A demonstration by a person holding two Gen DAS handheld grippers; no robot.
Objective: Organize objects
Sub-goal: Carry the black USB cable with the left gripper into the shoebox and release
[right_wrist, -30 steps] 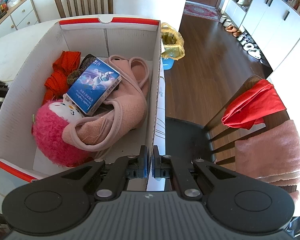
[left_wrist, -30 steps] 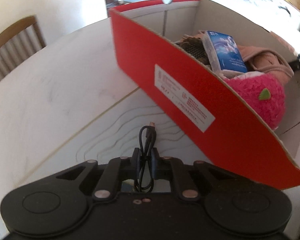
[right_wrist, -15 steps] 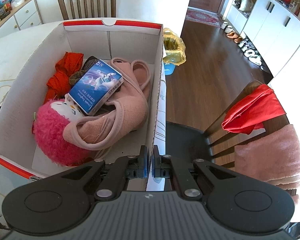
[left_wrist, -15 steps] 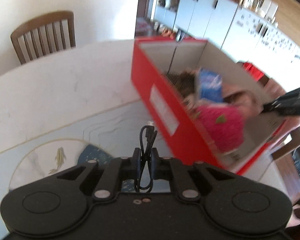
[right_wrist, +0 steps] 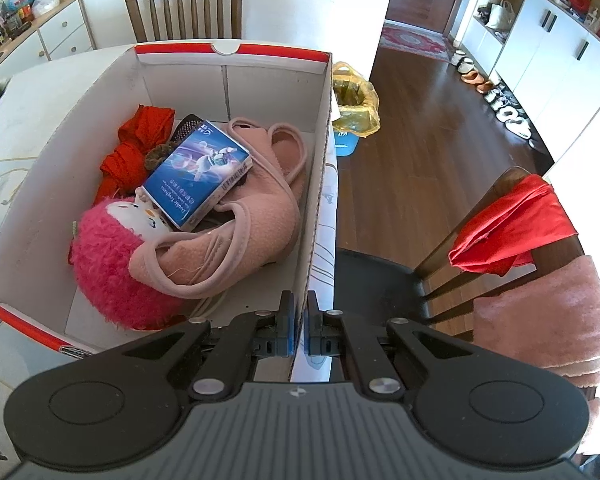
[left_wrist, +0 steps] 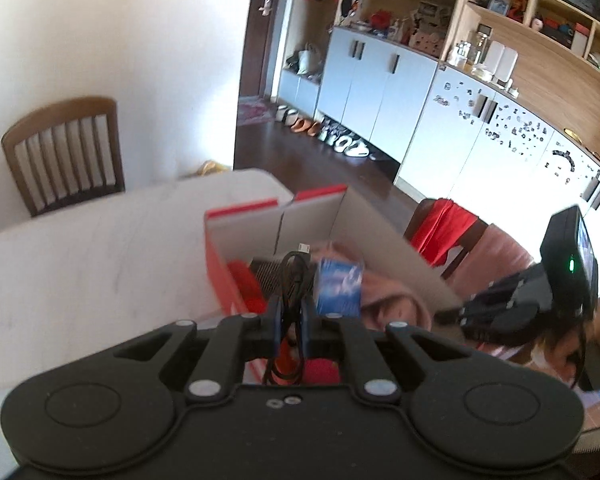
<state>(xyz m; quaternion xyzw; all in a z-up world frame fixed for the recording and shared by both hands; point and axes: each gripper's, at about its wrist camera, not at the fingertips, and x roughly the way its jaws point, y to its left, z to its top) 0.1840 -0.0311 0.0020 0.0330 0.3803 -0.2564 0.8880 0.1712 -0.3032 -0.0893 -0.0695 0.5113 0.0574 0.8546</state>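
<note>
My left gripper (left_wrist: 290,310) is shut on a coiled black USB cable (left_wrist: 294,276) and hangs above the red-and-white cardboard box (left_wrist: 220,256). My right gripper (right_wrist: 299,306) is shut on the box's right wall (right_wrist: 320,200), near its front corner. Inside the box lie a pink plush toy (right_wrist: 108,264), a pink fleece garment (right_wrist: 236,240), a blue toothpaste box (right_wrist: 200,174), a red cloth (right_wrist: 136,144) and a dark brush (right_wrist: 182,130). The right gripper's body (left_wrist: 540,292) shows at the right of the left wrist view.
The box stands on a white table (left_wrist: 80,248) near its right edge. A chair (right_wrist: 512,220) with a red cloth and a pink towel stands to the right, above a wooden floor. Another wooden chair (right_wrist: 184,8) is behind the table. A yellow-lined bin (right_wrist: 356,104) sits beyond the box.
My left gripper has risen with the cable from beside the box's red outer wall to above its open top. The right gripper has stayed on the box wall.
</note>
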